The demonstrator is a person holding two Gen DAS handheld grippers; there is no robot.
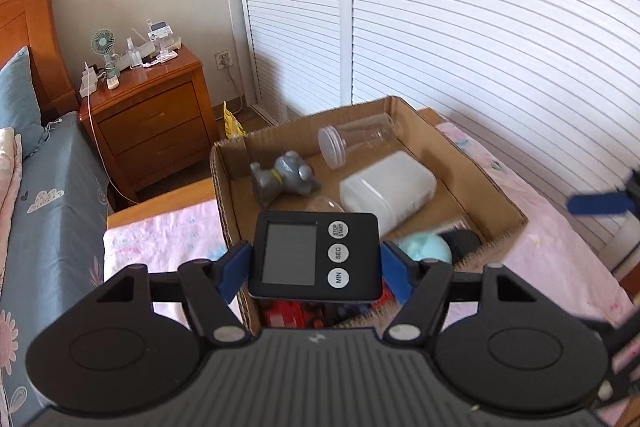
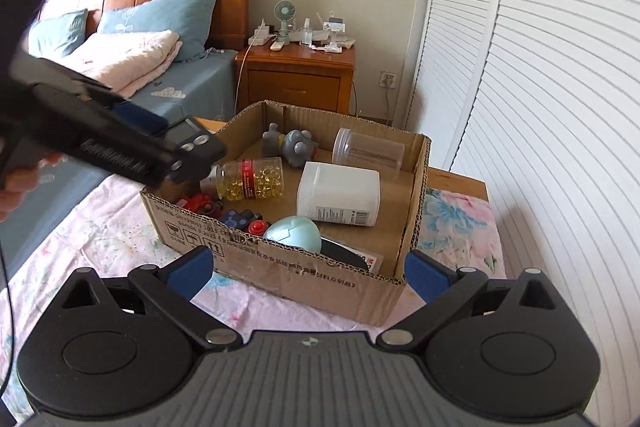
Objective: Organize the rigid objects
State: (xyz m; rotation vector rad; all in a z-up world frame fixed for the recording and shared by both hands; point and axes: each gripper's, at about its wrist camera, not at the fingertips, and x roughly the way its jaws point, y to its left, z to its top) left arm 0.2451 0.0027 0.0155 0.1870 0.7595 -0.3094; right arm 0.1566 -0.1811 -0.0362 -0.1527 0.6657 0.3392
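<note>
— Cardboard box (image 2: 280,279) sits on the floral sheet, already crowded: where does the digital timer (image 1: 314,255) go?
— Left gripper (image 1: 316,267) clamps it above the near corner; right gripper (image 2: 310,267) gapes empty. Lower it beside the capsule jar (image 2: 250,179), screen up

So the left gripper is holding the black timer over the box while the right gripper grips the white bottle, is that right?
Not quite: the right gripper is open and empty, as the right wrist view shows; the white bottle lies in the box. The left gripper does hold the timer over the box.
</note>
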